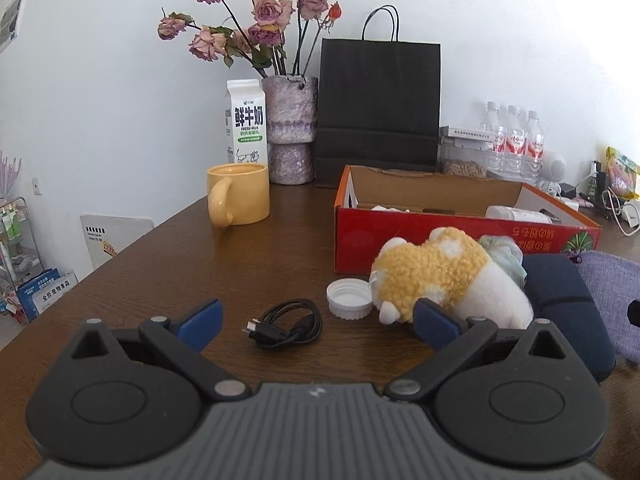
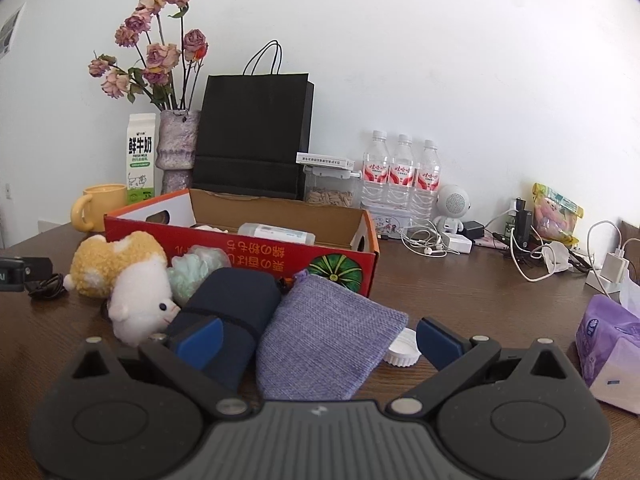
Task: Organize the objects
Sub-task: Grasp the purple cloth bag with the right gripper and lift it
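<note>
Fingers [image 1: 200, 318] of left gripper [image 1: 318, 320] spread wide, empty, framing coiled black cable [image 1: 286, 322] at lower centre on brown surface [image 1: 260, 256]; right gripper [image 2: 320, 338] likewise open over lavender woven pouch [image 2: 324, 344]. Advise centring, then pinching the whole coil.

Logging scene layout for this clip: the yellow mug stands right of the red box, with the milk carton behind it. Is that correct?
Not quite. The yellow mug stands left of the red box, not right of it. The milk carton is indeed behind the mug. The left wrist view shows this most clearly; the right wrist view agrees.
</note>
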A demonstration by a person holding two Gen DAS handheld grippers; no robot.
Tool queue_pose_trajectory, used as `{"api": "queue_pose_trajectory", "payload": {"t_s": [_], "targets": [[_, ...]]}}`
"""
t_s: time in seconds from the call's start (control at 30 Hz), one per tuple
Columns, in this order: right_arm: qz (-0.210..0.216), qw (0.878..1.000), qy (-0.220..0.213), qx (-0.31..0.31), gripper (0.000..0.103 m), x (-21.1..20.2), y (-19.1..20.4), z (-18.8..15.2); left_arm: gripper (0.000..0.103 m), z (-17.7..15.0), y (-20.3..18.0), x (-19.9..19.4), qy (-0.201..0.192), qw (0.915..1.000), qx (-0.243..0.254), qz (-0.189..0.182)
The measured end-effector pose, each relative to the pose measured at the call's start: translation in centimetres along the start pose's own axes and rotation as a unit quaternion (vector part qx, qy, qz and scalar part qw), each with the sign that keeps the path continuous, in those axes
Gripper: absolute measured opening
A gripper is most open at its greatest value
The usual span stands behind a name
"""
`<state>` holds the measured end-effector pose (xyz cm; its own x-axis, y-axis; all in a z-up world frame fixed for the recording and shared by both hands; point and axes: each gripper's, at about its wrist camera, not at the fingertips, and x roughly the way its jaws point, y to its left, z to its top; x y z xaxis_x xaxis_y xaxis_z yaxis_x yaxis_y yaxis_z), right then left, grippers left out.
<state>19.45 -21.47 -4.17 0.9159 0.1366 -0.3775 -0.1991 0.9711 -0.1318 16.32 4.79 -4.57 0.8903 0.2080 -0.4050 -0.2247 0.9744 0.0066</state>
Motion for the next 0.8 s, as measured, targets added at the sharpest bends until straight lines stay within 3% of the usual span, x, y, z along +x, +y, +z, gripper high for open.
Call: {"api": "queue_pose_trajectory", "payload": {"t_s": [0.17, 0.3, 0.47, 0.63, 0.8], "targets": [[-0.02, 0.999, 0.03, -0.038, 0.103, 0.6, 0.1, -0.4, 0.103, -0.2, 0.5, -0.2, 0.01, 0.9999, 0.005, 0.003], [-0.048, 0.99, 0.066, -0.112, 0.103, 2.5, 1.0, -0.8, 0.103, -0.3, 0.7, 0.2, 0.026, 0.9997, 0.003, 0.002], [-0.032, 0.985, 0.05, -0.162, 0.103, 3.6, 2.3, -0.5, 0.103, -0.3, 0.4, 0.1, 0.026, 0.9996, 0.013, 0.003], [-0.054, 0.975, 0.019, -0.215, 0.103, 5.0, 3.3, -0.2, 0.103, -0.3, 0.4, 0.1, 0.028, 0.9996, 0.009, 0.003], [-0.032, 0.974, 0.011, -0.225, 0.1, 5.4, 3.1, 0.1, 0.103, -0.3, 0.4, 0.1, 0.032, 0.9994, 0.008, 0.003]]}}
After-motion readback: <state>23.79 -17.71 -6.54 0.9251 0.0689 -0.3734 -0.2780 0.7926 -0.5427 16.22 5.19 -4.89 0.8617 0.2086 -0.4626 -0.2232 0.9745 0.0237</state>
